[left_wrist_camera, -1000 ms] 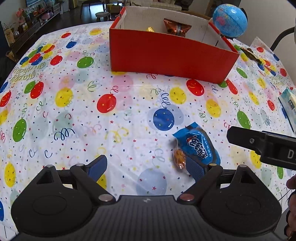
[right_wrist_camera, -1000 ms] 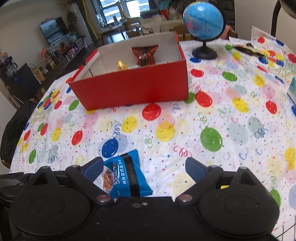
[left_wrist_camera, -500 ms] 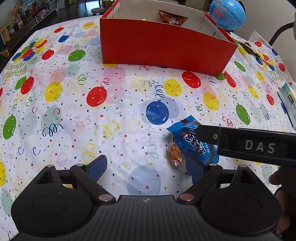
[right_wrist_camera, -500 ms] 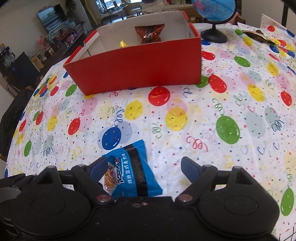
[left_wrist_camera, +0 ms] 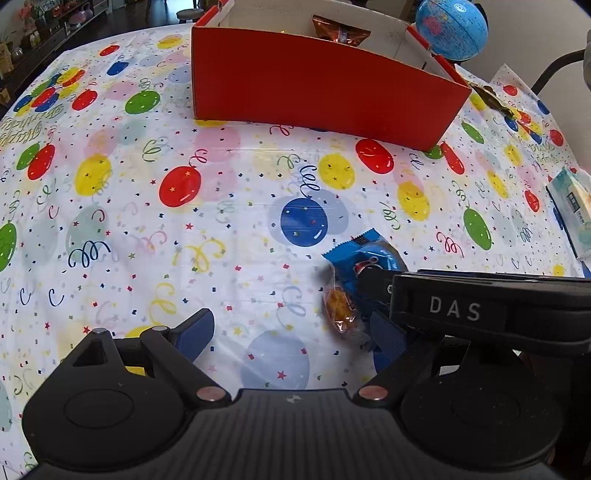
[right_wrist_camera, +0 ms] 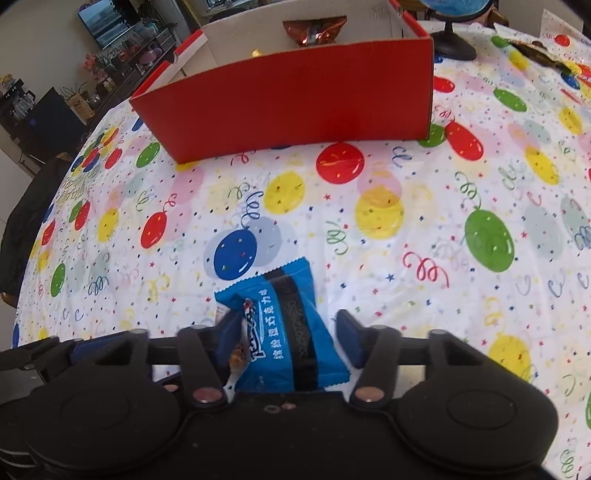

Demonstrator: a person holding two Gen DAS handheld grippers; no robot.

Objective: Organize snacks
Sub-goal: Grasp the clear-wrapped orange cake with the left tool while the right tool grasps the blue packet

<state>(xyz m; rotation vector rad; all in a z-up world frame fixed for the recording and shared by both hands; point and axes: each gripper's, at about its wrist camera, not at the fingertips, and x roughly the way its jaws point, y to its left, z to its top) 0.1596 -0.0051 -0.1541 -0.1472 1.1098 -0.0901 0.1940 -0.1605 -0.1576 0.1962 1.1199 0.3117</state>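
Left claw (left_wrist_camera: 291, 328) held low over the table (left_wrist_camera: 110, 229), level, fingers spread wide with bare balloon-print cloth between them; its right finger (left_wrist_camera: 388, 338) stands just beside a small clear-wrapped orange snack (left_wrist_camera: 338, 308). Right claw (right_wrist_camera: 286, 332) enters the left wrist view from the right as a black bar lettered "DAS", crossing above the left claw's right finger. In the right wrist view the right claw is lowered to the table, its fingers narrowed around the blue snack packet (right_wrist_camera: 284, 325): the left finger (right_wrist_camera: 227, 334) appears to touch the packet's left edge, while a thin strip of cloth shows between the right finger (right_wrist_camera: 351, 341) and the packet's right edge, so the packet is bracketed but not visibly clamped. The packet lies flat on the table, its long axis along the fingers, its far serrated edge pointing toward a printed blue balloon; the orange snack is tucked against its left side. Beyond it lies an open stretch of cloth up to the red box (right_wrist_camera: 295, 107), which stands open-topped at the far side with a brown foil packet (right_wrist_camera: 314, 31) inside against its back wall. A globe (left_wrist_camera: 450, 27) stands past the box's right corner; a pale tissue pack (left_wrist_camera: 570, 206) lies near the table's right edge.
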